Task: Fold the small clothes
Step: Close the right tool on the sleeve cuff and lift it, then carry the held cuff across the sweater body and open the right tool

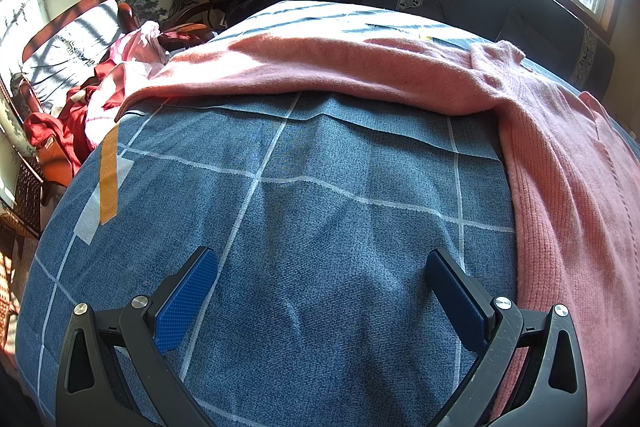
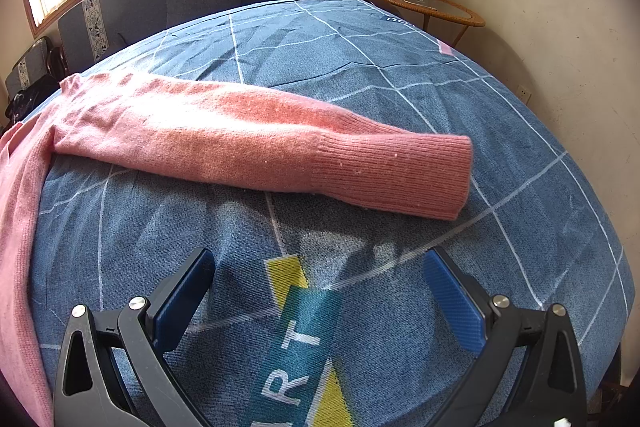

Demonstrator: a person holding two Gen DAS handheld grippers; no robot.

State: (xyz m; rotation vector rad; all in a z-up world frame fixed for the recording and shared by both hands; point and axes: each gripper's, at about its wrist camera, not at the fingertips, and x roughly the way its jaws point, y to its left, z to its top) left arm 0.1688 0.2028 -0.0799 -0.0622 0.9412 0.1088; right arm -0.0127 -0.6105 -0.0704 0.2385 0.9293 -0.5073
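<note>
Pink sweater (image 2: 224,139) spread flat on the blue checked bed cover (image 1: 320,207); one sleeve (image 2: 360,163) extends rightward, long axis crosswise to the right gripper (image 2: 320,291), cuff (image 2: 400,175) just ahead of its jaws; body hem and side lie ahead and right of the left gripper (image 1: 320,291). Both pairs of jaws spread wide, holding nothing; the right is judged nearer the sleeve for the first fold.

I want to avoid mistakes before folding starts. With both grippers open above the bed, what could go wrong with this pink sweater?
1. The right hand-held gripper may pinch the blue bedcover together with the sleeve, which lies flat on it.
2. The left hand-held gripper hovers over bare cover; the pink sweater bunches near the shoulder, so folds may come out uneven.
</note>
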